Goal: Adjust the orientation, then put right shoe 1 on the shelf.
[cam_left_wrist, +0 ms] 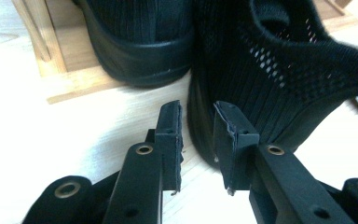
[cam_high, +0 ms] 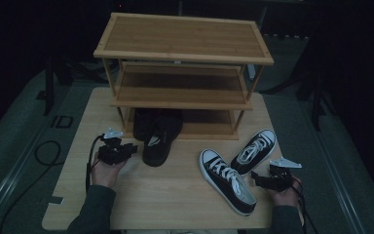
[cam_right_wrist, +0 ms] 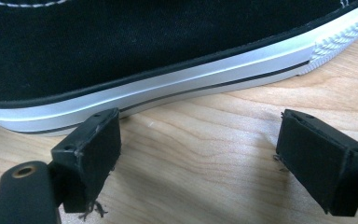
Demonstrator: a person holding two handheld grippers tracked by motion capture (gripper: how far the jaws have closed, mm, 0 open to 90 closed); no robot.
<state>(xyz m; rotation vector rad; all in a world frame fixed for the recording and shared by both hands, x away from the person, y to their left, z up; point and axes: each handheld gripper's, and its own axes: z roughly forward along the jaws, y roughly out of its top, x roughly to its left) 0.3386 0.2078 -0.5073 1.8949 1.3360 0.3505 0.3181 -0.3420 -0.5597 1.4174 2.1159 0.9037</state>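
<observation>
While the left claw (cam_high: 126, 148) is sitting at centre left of the high view, its jaws are standing partly apart with nothing pinched, the pads just short of the heel of the black knit shoe (cam_high: 159, 141). That shoe is lying on the desk (cam_high: 175, 204) with its toe poking under the lowest tier of the bamboo shoe rack (cam_high: 182, 36); its mate, the second black shoe (cam_high: 143, 122), is already resting on that bottom shelf, upper left in the left gripper view.

Step in hand, as I judge it: taking the knit shoe by the heel collar to seat it beside its mate. Doing it well is meaning one jaw going inside the opening and one outside, biting the firmer heel rim, not the soft mesh, then sliding the shoe straight in without nudging the rack's thin upright.

Right claw (cam_high: 263, 179), lower right of the high view, is spread wide and holding nothing; its pads are hovering over bare wood just beside the white sole of the near canvas sneaker (cam_high: 226, 181). The far canvas sneaker (cam_high: 254, 151) is lying close behind it.

Textures: knit shoe is ribbed, perforated at the collar, floppy, with a smooth dark rubber sole. Sneakers are showing matte black canvas, white laces, a glossy white rubber band with a thin black stripe, ribbed toe bumper. Desk is pale grained wood; rack slats are warmer bamboo.
</observation>
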